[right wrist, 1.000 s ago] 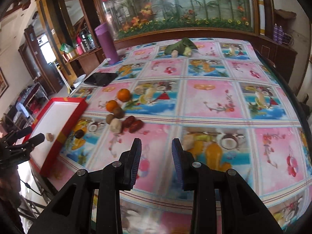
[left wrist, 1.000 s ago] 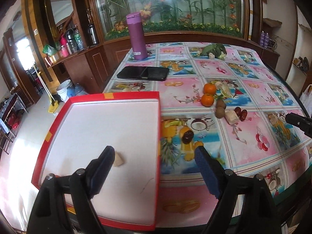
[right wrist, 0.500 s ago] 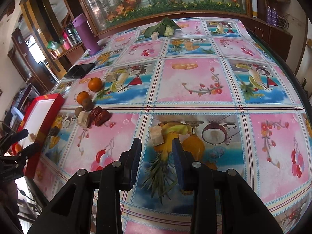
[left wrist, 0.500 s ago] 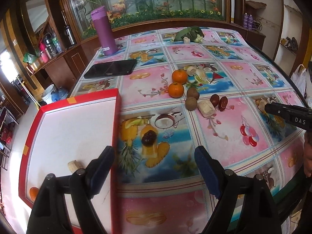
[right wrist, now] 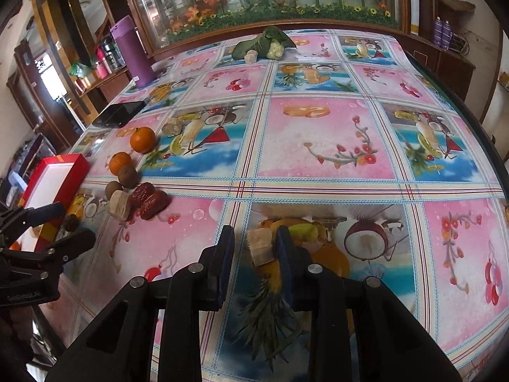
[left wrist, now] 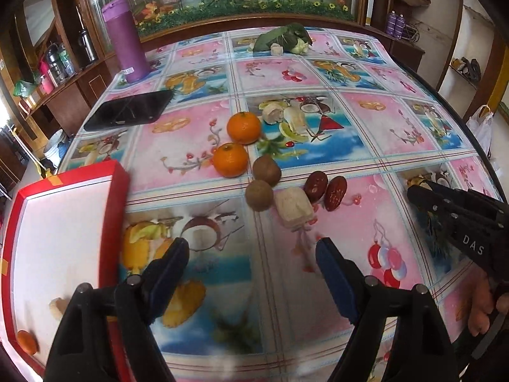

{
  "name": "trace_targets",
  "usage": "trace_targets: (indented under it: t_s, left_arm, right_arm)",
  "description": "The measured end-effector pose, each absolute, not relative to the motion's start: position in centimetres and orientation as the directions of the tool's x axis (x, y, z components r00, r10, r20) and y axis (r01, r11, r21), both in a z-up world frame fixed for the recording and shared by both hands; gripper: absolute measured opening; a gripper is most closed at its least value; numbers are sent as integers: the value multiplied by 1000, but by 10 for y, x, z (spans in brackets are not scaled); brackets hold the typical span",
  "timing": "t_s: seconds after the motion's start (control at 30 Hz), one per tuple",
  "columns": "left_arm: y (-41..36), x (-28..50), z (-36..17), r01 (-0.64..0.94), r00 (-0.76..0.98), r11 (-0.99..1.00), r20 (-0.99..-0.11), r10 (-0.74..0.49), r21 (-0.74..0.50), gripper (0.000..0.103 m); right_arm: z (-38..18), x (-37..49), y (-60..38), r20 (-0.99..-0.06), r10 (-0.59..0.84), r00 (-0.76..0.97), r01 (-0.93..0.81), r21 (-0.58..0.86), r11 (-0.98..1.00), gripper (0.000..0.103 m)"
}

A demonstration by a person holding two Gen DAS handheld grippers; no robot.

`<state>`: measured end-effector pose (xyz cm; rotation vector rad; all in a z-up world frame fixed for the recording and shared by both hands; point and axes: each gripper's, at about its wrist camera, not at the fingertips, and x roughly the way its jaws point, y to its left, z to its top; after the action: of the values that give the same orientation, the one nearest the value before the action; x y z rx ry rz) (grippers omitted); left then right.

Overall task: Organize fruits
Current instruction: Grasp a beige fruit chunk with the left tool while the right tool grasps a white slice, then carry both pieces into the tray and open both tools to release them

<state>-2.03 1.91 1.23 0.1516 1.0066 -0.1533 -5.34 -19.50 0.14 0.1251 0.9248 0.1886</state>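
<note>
Nearest the left camera, inside the red-rimmed white tray [left wrist: 116,197] at the table's corner: a small orange fruit [left wrist: 27,342] at the near edge and a pale cut chunk [left wrist: 56,306] just beyond it, the rest of the tray floor bare. Held over the fruit-print tablecloth [left wrist: 366,133] beside the tray, the left gripper [left wrist: 251,273], jaws fairly wide and closing, nothing between them. Seen from the right camera, a dark round fruit [right wrist: 70,222] on the cloth just beside the tray's wall.

Close under the right camera, the right gripper [right wrist: 254,248], jaws narrow and closing around a pale, squarish cut piece [right wrist: 261,248]; right pad against it, left pad apart.

Farther out, clustered mid-table: another pale, blocky cut piece [left wrist: 294,207], rough-faced and cream-coloured, touching two wrinkled red dates [left wrist: 326,187]; just behind, two brown round fruits [left wrist: 263,178], dull-skinned; then two glossy oranges [left wrist: 237,141] with green stem spots.

Beyond them, a black phone [left wrist: 130,111] lying flat at the left edge. At the far end, a purple flask [left wrist: 125,47] standing upright and a heap of green leaves [left wrist: 281,39] with pale pieces beside it.
</note>
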Motion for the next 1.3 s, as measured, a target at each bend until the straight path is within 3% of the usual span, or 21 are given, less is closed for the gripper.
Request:
trace_targets:
  t_s: [0.07,0.17,0.53,0.6,0.97,1.17,1.3]
  left_arm:
    - [14,-14,6,189,509,981,-858,-61,43,67]
    - [7,-7,1,187,494,982,-865,-89,6,66]
    - [0,8,-1,169,516,986,-851,-95,-7,43]
    - [0,6,-1,182,525,983,-844,-112,-17,32]
    - [48,-46,25,149,588,983,-790,-173,-104,32]
    - [105,-89,50,81,662,993,-741,-116,-83,32]
    - [142,-107,55,18,687,998,-725,-52,-54,32]
  right_arm:
    - [1,-54,-195,-777,208,594,-112,176,978,20]
    - [1,-54,-193,-774,198,601,-118,159,980,19]
    - [1,-54,-192,-771,203,604,-125,159,979,19]
    - [1,-54,-193,-768,209,606,-128,165,978,19]
    - [8,-55,-200,-727,200,657,-100,179,979,17]
    - [16,-62,-191,-691,210,691,-95,201,975,17]
    - [26,-73,-156,-651,323,687,-172,287,942,17]
